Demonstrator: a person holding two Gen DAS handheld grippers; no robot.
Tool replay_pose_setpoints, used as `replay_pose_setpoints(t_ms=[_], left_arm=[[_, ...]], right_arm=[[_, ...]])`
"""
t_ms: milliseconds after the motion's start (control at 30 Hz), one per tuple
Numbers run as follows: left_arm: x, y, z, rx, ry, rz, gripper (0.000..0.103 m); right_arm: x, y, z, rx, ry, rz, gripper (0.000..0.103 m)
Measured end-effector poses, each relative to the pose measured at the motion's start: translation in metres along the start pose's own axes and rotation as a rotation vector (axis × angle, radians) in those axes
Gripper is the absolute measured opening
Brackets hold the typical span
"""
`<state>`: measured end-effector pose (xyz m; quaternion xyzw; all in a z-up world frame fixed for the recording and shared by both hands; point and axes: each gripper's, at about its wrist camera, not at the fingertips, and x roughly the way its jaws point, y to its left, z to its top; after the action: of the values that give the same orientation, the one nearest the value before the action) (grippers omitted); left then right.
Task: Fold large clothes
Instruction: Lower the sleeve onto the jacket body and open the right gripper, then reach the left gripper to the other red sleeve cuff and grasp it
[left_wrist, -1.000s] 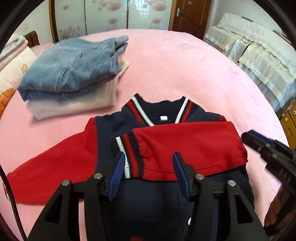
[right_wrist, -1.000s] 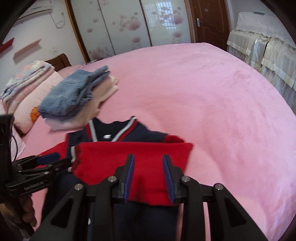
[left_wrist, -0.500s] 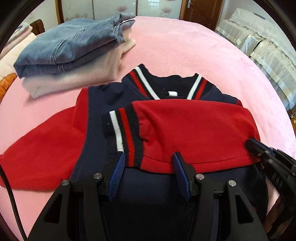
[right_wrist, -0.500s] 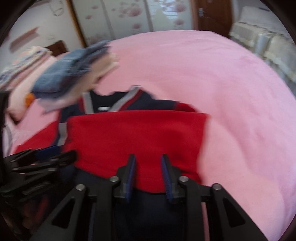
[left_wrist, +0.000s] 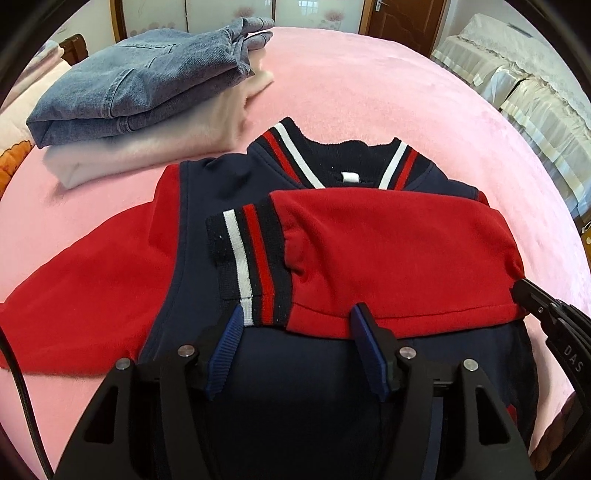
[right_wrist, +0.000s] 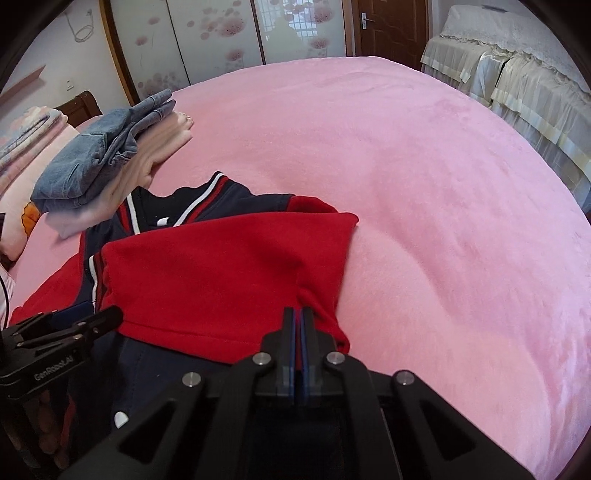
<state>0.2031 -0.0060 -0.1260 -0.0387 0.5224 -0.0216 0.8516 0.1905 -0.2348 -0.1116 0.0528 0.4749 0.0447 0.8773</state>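
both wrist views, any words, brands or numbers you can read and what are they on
"DAS": on the black body of the right gripper, at the right edge of the left wrist view; more letters may be cut off.
"GenRobot.AI": on the black body of the left gripper, low left in the right wrist view.
The white neck tag on the jacket: no text can be made out.

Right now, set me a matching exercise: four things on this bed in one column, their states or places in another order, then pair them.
Things:
1. right tongs
2. left tongs
3. jeans
4. folded red sleeve

States:
A. folded on top of a pale garment
B. lying across the navy jacket body
C. shut on the sleeve's edge
D. open, pads at the sleeve's near hem

Pairs: 1-C, 2-D, 3-A, 4-B
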Motion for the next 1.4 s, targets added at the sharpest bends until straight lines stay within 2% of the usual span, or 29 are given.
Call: replay_pose_setpoints(t_ms=[200, 300, 367, 433, 500, 800, 933, 1100, 1400], left_arm=[[-0.014, -0.006, -0.005, -0.012, 0.022, 0.007, 0.061], [-0.037, -0.011, -0.010, -0.010, -0.002, 0.006, 0.061], [-0.053, -0.013, -0.013, -0.006, -0.026, 0.007, 0.063], [-0.071, -0.014, -0.017, -0.016, -0.046, 0.010, 0.071], [-0.091, -0.014, -0.024, -0.030, -0.069, 0.004, 0.074], [-0.159, -0.009, -0.047, -0.028, -0.126, 0.016, 0.075], [-0.180, 0.008, -0.058, -0.047, -0.144, 0.014, 0.075], [-0.202, 0.034, -0.073, -0.073, -0.167, 0.050, 0.075], [-0.208, 0.096, -0.092, -0.172, -0.176, 0.057, 0.075]], right_arm=[[-0.015, -0.002, -0.002, 0.017, 0.009, 0.015, 0.002], [-0.028, 0.000, -0.003, 0.033, 0.007, 0.030, 0.004], [-0.038, 0.003, -0.002, 0.031, -0.008, 0.033, 0.008], [-0.051, 0.007, -0.003, 0.018, -0.030, 0.023, 0.019], [-0.064, 0.012, -0.004, 0.005, -0.051, 0.017, 0.024], [-0.119, 0.041, -0.015, -0.043, -0.101, 0.069, 0.024], [-0.139, 0.060, -0.023, -0.084, -0.115, 0.070, 0.024], [-0.156, 0.086, -0.034, -0.125, -0.116, 0.114, 0.024], [-0.162, 0.139, -0.049, -0.212, -0.102, 0.157, 0.024]])
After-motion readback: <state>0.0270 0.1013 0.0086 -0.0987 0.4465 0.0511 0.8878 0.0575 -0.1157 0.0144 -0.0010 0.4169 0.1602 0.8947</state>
